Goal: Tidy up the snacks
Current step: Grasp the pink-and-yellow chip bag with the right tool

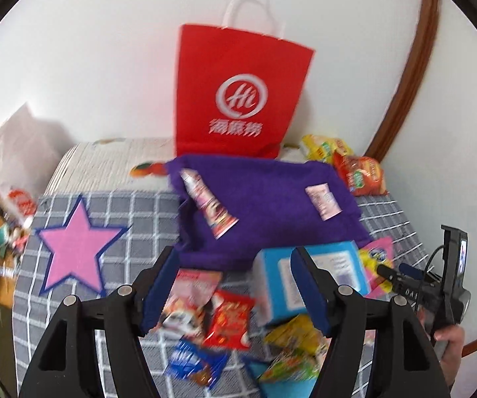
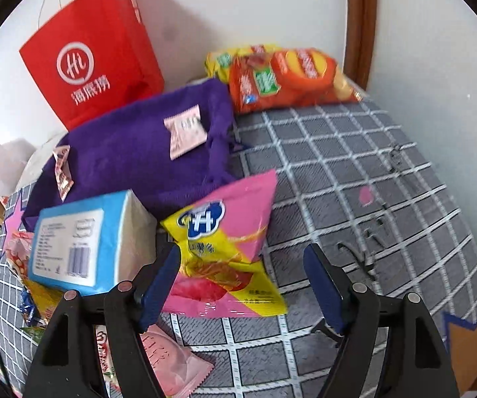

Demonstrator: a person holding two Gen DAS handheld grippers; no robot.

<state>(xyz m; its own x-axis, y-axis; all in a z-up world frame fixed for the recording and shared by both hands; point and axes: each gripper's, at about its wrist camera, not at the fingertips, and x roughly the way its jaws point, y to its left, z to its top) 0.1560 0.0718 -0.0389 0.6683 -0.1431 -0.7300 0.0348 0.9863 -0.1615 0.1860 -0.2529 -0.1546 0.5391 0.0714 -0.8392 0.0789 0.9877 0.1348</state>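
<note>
Both sets of tongs hover spread wide over a heap of snacks on a grey checked bedcover [image 2: 354,165], neither gripping anything. At the bottom of the left wrist view, the left tongs [image 1: 235,285] hang released above a loose pile: a red packet [image 1: 230,320], a yellow-green packet [image 1: 293,353] and a blue wrapper [image 1: 190,360] at the lower centre, all blurred. At the bottom of the right wrist view, the right tongs [image 2: 241,285] stand released over the lower end of a pink-and-yellow snack bag [image 2: 228,248], whose corner lies just beside the left pad. A blue box [image 2: 79,235] sits touching that bag at centre left, and a pink sachet [image 2: 172,361] lies at the lower left, partly under the tool.

Further up the frame, a purple cloth [image 2: 132,152] carries two small pink sachets. Behind it, an orange crisp bag [image 2: 291,79] and a yellow bag lie at upper centre, and a red paper bag [image 2: 89,49] stands against the wall at upper left.

The risks appear to lie in the crowding. A close on the pink-and-yellow bag could catch only slippery film and let it slide free, or crush the contents. The packets overlap, so lifting one may drag or scatter its neighbours. The tall paper bag looks light and could tip if bumped.
</note>
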